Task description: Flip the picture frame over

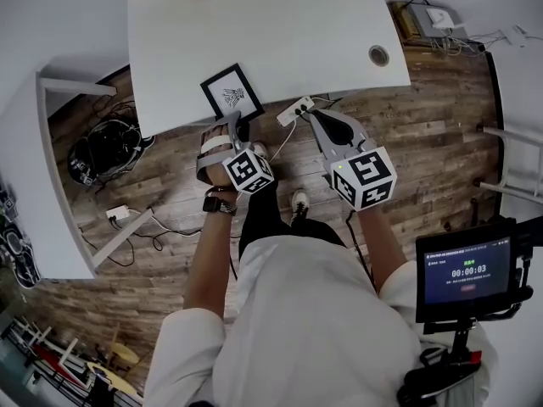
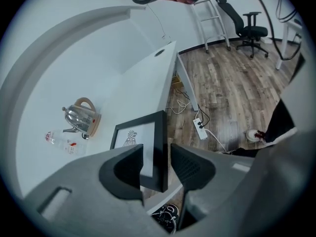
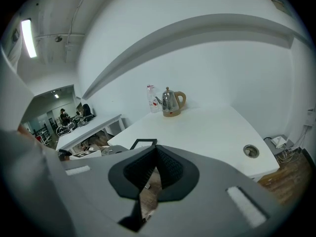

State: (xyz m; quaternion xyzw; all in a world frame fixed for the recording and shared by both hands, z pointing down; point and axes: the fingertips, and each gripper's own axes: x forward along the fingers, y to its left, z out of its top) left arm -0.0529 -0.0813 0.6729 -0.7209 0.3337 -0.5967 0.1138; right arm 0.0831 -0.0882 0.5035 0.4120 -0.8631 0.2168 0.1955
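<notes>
White table [image 1: 280, 32] (picture frame [image 1: 232, 91] at its edge) above wood-plank floor [image 1: 424, 142].

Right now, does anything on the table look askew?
The picture frame lies face up, askew to the near edge of the white table, one corner at or just past it, between the open jaws of the left gripper. Nothing else stands out.

Office or lab workroom: white curved tabletop [image 1: 280, 24] with round cable grommet [image 1: 379, 55], black swivel office chair [image 2: 249, 26], wood-plank floor [image 1: 441, 142], white power strip [image 1: 296, 110], steel electric kettle [image 3: 171, 102] near far tabletop edge, further white desks [image 3: 94, 124] behind.
</notes>
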